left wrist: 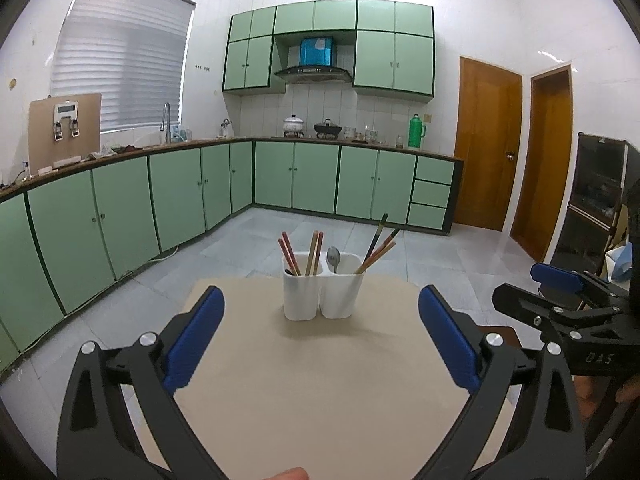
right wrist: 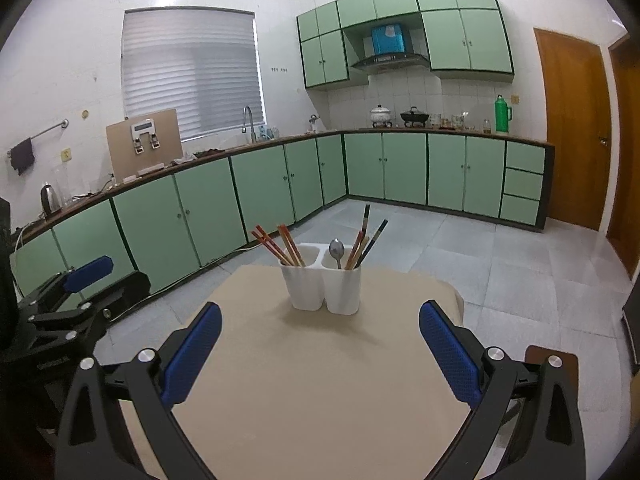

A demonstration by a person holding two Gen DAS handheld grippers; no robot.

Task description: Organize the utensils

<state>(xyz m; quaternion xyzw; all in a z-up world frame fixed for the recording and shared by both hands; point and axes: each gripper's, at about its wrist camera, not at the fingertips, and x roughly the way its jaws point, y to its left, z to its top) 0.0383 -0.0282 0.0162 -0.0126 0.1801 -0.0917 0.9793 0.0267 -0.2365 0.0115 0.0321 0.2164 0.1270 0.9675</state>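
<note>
Holder (left wrist: 323,295): white, two compartments, upright at the table's far middle.
Table (left wrist: 320,380): beige top; grey tiled floor, green cabinets (left wrist: 120,208) beyond.
Chopsticks (left wrist: 290,258): stand handle-down, leaning outward, in both compartments.
Spoon (left wrist: 333,259): bowl up, right compartment.
Left gripper (left wrist: 320,336): spread wide, holding nothing.
Right gripper (right wrist: 320,344): spread wide, holding nothing.

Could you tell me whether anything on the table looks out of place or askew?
Nothing is spilled or damaged. The white holder stands upright on the table. One oddity: a spoon shares the right compartment with chopsticks, which lean at mixed angles.
</note>
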